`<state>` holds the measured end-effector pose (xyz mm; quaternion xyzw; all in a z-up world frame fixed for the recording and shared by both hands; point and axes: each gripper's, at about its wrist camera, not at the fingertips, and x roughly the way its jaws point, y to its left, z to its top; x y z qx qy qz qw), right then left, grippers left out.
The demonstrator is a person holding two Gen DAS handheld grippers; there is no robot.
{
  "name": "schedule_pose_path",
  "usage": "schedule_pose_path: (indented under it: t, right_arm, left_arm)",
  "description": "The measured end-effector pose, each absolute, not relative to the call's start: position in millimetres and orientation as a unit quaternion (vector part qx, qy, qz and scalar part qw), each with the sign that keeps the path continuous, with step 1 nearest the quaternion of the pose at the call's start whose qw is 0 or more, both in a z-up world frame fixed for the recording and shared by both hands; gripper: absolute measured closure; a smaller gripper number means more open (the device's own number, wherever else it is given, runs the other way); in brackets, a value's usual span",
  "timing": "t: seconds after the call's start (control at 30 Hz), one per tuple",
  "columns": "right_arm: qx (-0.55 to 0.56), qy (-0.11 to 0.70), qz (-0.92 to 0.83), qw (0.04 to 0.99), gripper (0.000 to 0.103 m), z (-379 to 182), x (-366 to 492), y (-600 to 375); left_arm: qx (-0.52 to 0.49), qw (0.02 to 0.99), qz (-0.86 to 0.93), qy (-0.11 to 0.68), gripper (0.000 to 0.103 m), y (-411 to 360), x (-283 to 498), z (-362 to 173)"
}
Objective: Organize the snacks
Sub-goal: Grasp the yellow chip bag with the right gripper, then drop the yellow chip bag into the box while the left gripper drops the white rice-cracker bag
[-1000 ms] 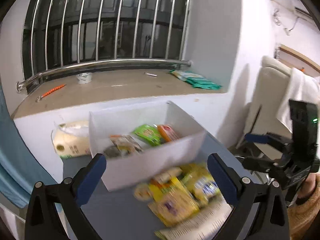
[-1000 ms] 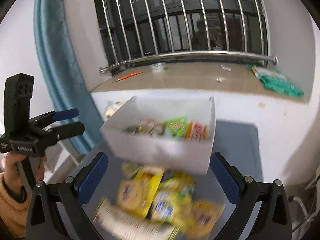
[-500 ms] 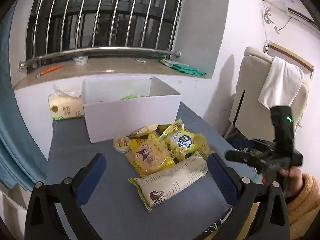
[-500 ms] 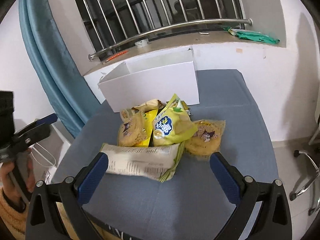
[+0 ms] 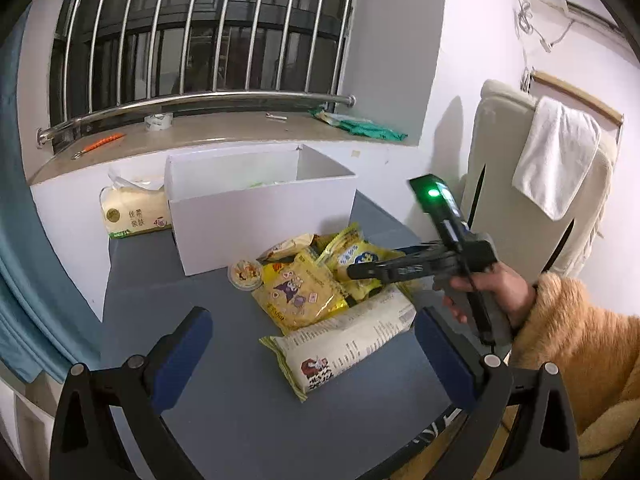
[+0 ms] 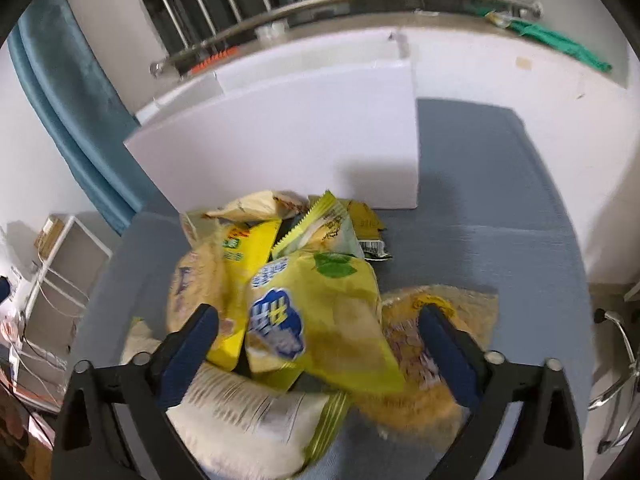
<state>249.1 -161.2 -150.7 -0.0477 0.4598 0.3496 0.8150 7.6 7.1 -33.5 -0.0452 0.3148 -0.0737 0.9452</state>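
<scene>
Both grippers spread wide over the snack heap, nothing grasped.

My right gripper (image 6: pixel 318 334) hangs released directly over the pile, a yellow chip bag with a blue logo (image 6: pixel 316 320) lying between its blue pads (image 6: pixel 192 344) without either pad touching it. Just under it sits a long white packet (image 6: pixel 244 420), and beyond its right finger a golden biscuit pack (image 6: pixel 436 328). Straight ahead stands the white box (image 6: pixel 288 140) on the grey-blue table (image 6: pixel 500 208). My left gripper (image 5: pixel 314 354) is likewise released, farther back; ahead of it lie the white packet (image 5: pixel 344 344), a Kuromi snack bag (image 5: pixel 300 294), a small round cup (image 5: pixel 245 274), then the box (image 5: pixel 260 208).
</scene>
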Motion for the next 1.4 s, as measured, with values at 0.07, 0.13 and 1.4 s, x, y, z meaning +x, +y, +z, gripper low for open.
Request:
schedule_pose_path:
  t: [0.07,0.13,1.4]
  right_arm:
    - [-0.077,0.454,0.344,0.818,0.038,-154,249,-154]
    - [-0.073,0.46,0.357,0.81,0.052,-150,248,-154]
    - [0.076,0.325,0.361,0.871,0.056,-40,157,-266]
  left_arm:
    - [-0.035,0.944,-0.076,0.319,0.0,4,9,-36]
    - [-0.024,0.942,-0.084,0.325,0.0,1,11,-39]
    - [-0.21,0.905,-0.197,0.313,0.068,44,99,-35]
